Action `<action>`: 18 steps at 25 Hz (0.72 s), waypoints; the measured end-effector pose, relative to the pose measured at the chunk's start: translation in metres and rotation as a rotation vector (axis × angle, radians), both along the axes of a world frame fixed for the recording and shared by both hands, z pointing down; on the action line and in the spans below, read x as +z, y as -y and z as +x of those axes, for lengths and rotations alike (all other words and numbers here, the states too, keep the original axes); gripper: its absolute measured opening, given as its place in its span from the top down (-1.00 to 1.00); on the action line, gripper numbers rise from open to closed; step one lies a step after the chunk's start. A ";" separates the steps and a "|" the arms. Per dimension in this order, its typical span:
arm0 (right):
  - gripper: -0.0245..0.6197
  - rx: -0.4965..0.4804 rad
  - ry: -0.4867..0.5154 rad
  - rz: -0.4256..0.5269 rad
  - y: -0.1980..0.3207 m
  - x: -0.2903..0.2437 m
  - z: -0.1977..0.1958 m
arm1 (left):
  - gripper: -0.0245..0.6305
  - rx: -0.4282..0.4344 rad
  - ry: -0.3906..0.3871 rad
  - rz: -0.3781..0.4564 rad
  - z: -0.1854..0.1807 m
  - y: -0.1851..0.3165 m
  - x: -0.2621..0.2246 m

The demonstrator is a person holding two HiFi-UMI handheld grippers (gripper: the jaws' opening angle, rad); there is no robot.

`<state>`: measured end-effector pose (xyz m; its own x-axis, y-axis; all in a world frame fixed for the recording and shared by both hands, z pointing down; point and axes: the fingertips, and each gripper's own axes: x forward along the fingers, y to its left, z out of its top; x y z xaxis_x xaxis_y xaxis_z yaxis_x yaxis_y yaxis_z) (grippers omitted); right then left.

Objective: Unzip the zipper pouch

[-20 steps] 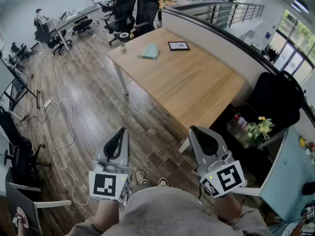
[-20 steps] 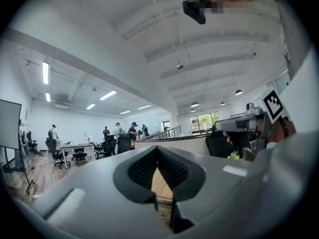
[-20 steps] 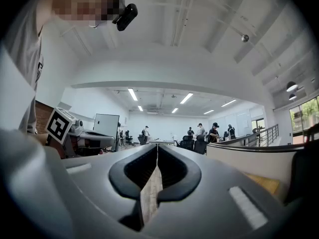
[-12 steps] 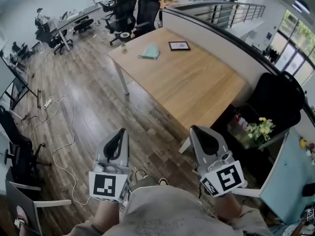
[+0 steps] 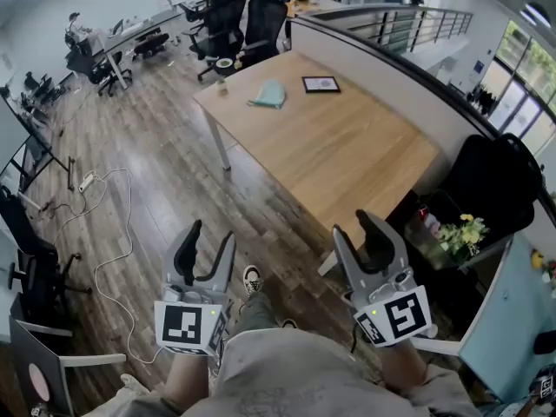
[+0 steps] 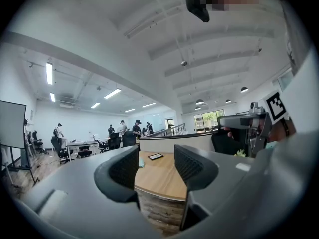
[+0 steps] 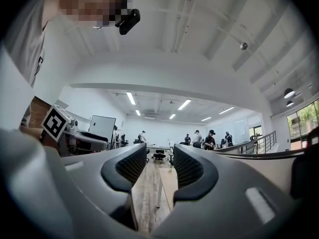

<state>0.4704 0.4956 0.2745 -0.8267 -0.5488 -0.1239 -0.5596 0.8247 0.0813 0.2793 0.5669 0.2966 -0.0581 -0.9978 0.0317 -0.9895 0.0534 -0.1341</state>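
head view: the left gripper [image 5: 211,237] and the right gripper [image 5: 356,227] are held side by side low in the picture, above the wood floor [image 5: 156,172]. each has its marker cube toward the person. both point toward a wooden table [image 5: 347,155] that stands well apart from them. the pouch [image 5: 267,93], pale teal, lies flat on the far part of the table top, near its left edge. a dark picture frame [image 5: 321,83] lies near the pouch, to its right, not touching it. neither gripper is near the pouch. a shoe [image 5: 252,278] shows on the floor between the grippers. a white cable [image 5: 109,233] runs over the floor at left. flowers [image 5: 460,230] stand at right, beside the table.

left gripper view: the jaws stand wide apart with nothing between them. the table top shows through the gap, well beyond the jaws. the pouch appears as a small teal patch at the inner edge of the left jaw, partly hidden by it.

right gripper view: the jaws stand apart and hold nothing. only floor and a table leg show through the gap.
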 end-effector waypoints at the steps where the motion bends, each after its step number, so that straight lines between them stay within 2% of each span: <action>1: 0.45 0.000 -0.002 0.002 0.003 0.001 -0.003 | 0.25 0.004 0.001 0.002 -0.003 0.003 0.001; 10: 0.45 0.018 -0.046 -0.007 0.056 0.016 -0.047 | 0.25 0.029 0.007 0.009 -0.049 0.054 0.009; 18: 0.45 0.029 -0.081 -0.033 0.127 0.023 -0.125 | 0.25 0.048 0.000 -0.020 -0.127 0.123 0.010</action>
<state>0.3459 0.3691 0.2972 -0.8168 -0.5757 -0.0388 -0.5764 0.8110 0.1001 0.1524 0.4436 0.3066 -0.0097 -0.9986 0.0518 -0.9908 0.0026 -0.1351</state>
